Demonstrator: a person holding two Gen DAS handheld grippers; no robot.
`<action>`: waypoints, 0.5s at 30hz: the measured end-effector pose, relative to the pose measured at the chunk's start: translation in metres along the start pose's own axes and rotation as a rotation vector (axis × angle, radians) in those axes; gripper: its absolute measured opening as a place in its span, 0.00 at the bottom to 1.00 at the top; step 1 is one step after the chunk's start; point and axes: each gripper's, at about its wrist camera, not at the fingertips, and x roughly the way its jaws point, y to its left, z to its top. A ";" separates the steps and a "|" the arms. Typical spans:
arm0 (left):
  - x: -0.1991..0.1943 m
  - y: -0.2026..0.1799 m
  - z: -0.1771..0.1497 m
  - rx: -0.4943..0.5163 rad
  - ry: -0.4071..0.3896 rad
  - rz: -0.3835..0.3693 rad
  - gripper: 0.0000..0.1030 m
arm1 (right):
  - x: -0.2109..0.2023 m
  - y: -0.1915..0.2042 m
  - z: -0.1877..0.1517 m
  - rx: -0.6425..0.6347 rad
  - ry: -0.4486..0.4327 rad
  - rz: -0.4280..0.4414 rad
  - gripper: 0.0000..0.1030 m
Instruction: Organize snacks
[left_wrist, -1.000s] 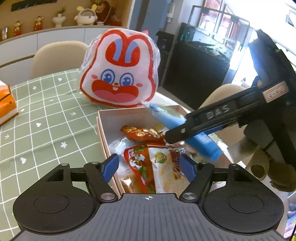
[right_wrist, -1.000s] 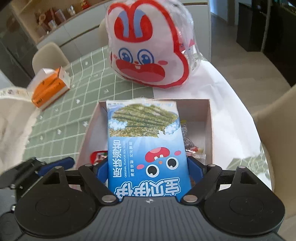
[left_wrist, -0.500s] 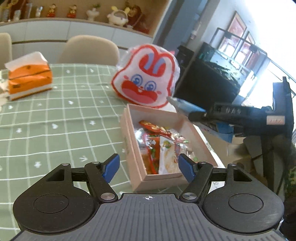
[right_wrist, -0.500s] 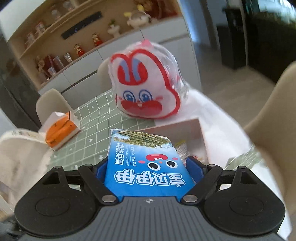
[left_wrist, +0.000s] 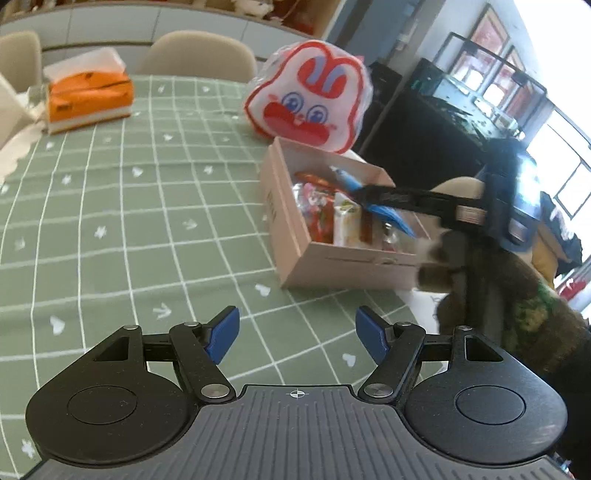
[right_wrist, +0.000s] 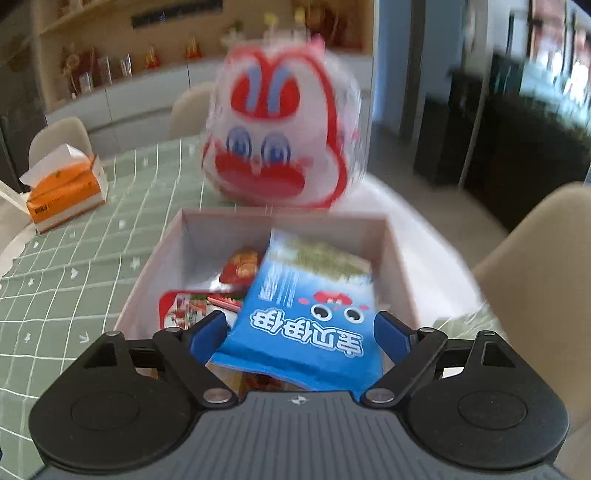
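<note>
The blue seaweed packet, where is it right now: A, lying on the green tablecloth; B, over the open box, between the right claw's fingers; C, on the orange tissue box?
B: the blue seaweed packet sits between the right claw fingers above the box.

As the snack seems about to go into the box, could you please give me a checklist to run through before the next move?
1. Blue seaweed packet over the open box: ok.
2. Right claw pressing on the packet: cannot tell; the packet sits tilted between the pads.
3. Free space beneath the packet: cannot tell; the packet hides it, and other snacks fill the left side of the box.
4. Left claw open, empty and away from the box: ok.
5. Rabbit bag behind the box, not over its opening: ok.
</note>
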 end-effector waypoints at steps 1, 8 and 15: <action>0.000 0.002 0.000 -0.015 -0.001 -0.003 0.73 | -0.012 0.001 0.000 -0.015 -0.048 -0.016 0.85; -0.032 -0.024 0.012 0.052 -0.058 0.005 0.73 | -0.122 0.005 0.001 -0.022 -0.050 0.014 0.85; -0.076 -0.063 0.000 0.207 -0.103 -0.005 0.18 | -0.205 0.006 -0.041 0.149 0.068 0.098 0.85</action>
